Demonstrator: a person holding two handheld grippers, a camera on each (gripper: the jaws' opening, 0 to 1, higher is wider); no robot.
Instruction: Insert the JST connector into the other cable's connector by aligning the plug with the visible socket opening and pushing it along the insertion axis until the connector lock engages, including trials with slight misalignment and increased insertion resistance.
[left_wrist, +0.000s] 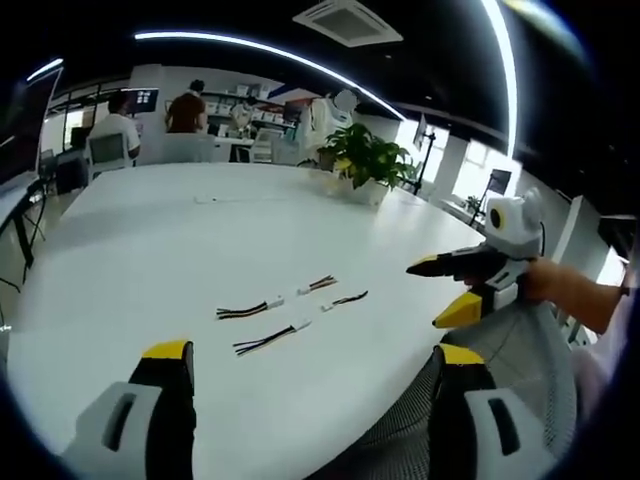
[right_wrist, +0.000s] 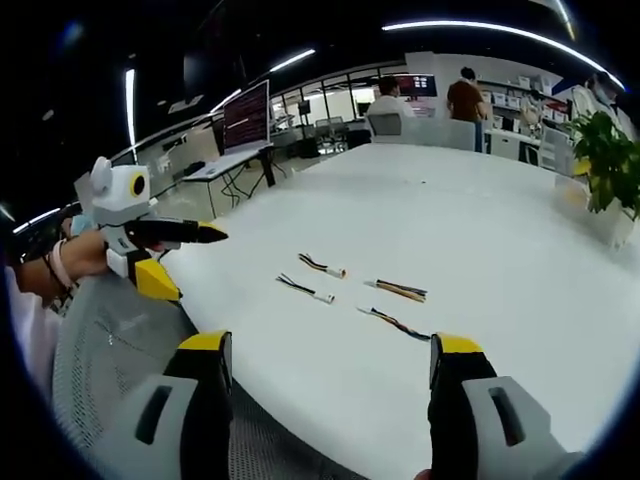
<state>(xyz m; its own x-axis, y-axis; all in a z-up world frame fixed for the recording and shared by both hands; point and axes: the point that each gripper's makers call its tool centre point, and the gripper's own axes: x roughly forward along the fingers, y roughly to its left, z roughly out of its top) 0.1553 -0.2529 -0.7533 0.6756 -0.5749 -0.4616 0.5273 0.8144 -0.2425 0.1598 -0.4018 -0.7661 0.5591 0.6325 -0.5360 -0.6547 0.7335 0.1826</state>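
Observation:
Several short JST cables lie loose near the front of a white table. In the left gripper view, a dark cable with a white connector lies nearest, a second white-tipped cable lies behind it, and two shorter cables lie to the right. The right gripper view shows the same cables. My left gripper is open, short of the cables. My right gripper is open too, held by a hand beside the table edge. Neither holds anything.
A grey mesh chair back stands at the table's near edge under both grippers. A potted plant sits at the far side. People sit at desks beyond the table, and a monitor stands on a side desk.

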